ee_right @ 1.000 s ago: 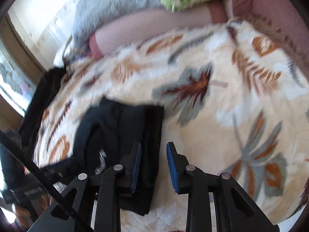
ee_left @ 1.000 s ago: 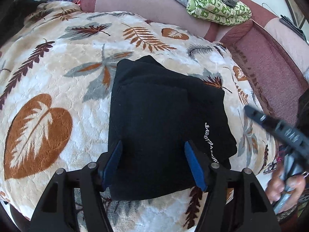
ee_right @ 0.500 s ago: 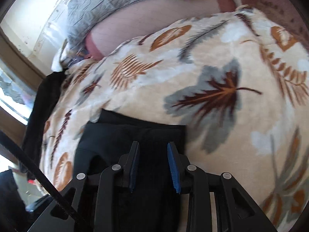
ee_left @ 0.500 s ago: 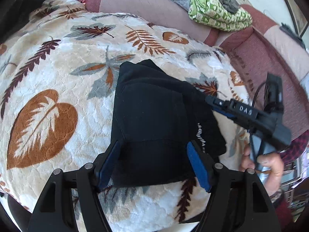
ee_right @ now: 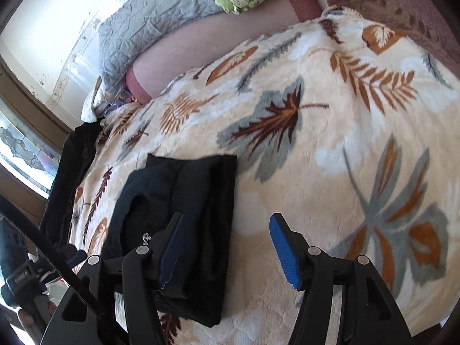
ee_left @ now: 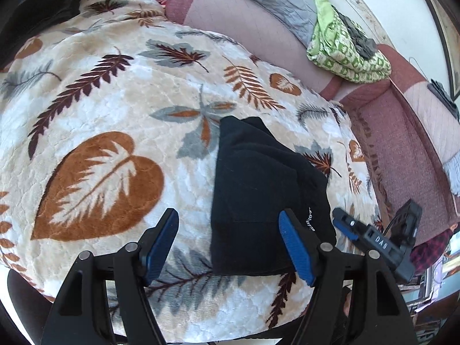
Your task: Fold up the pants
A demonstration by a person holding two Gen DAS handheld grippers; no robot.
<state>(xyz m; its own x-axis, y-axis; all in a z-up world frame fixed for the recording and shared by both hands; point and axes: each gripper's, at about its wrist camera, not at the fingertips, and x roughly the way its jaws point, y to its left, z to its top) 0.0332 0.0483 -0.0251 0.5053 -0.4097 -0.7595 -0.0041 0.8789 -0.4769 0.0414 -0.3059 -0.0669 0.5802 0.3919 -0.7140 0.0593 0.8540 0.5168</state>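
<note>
The pants (ee_left: 264, 201), black and folded into a compact rectangle, lie on a cream blanket (ee_left: 115, 109) printed with brown and grey leaves. Small white lettering runs along their right edge near the left gripper's right finger, too small to read. The left gripper (ee_left: 230, 244) hovers over the near edge of the pants with its blue-padded jaws spread wide, gripping nothing. The right gripper (ee_right: 224, 254) is likewise wide open and empty, its left finger over the pants' right edge; seen from the left wrist, its body (ee_left: 376, 238) carries a label reading "DAS". A green patterned cloth (ee_left: 345, 54) rests on the far sofa back.
</note>
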